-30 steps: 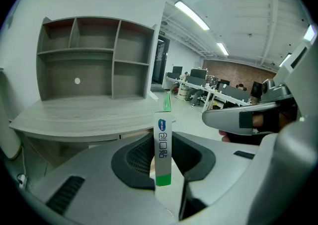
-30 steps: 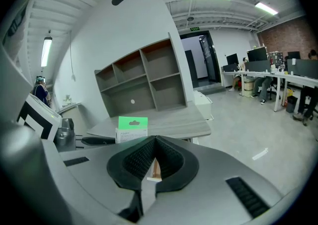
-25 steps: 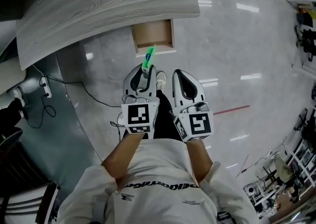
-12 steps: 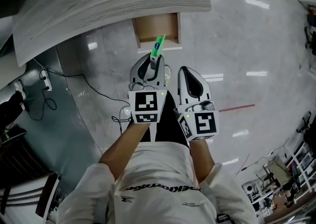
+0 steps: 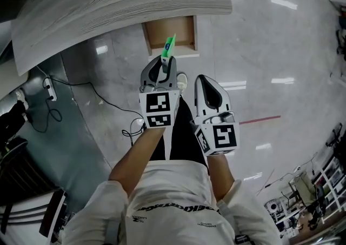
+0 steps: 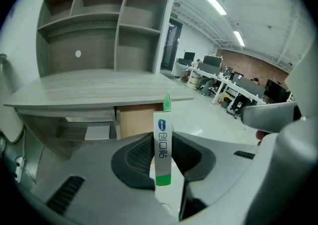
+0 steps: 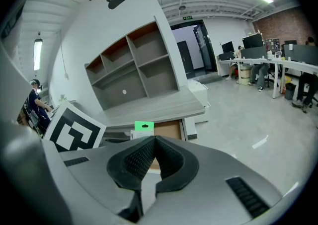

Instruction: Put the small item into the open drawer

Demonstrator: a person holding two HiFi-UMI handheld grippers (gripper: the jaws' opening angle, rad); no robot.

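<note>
A thin flat package, white with green ends, stands upright between the jaws of my left gripper, which is shut on it. In the head view its green tip reaches over the front edge of the open wooden drawer under the grey desk. The left gripper hovers just short of the drawer. To its right and a little further back is my right gripper. Its jaws meet at the tips with nothing held. From the right gripper view the package's green tab shows ahead.
A shelf unit stands on the desk. Cables and a power strip lie on the floor at the left. The polished floor spreads to the right. Office desks stand far off.
My left gripper has carried the package forward, and its green tip now overlaps the drawer. The right gripper has barely moved.
</note>
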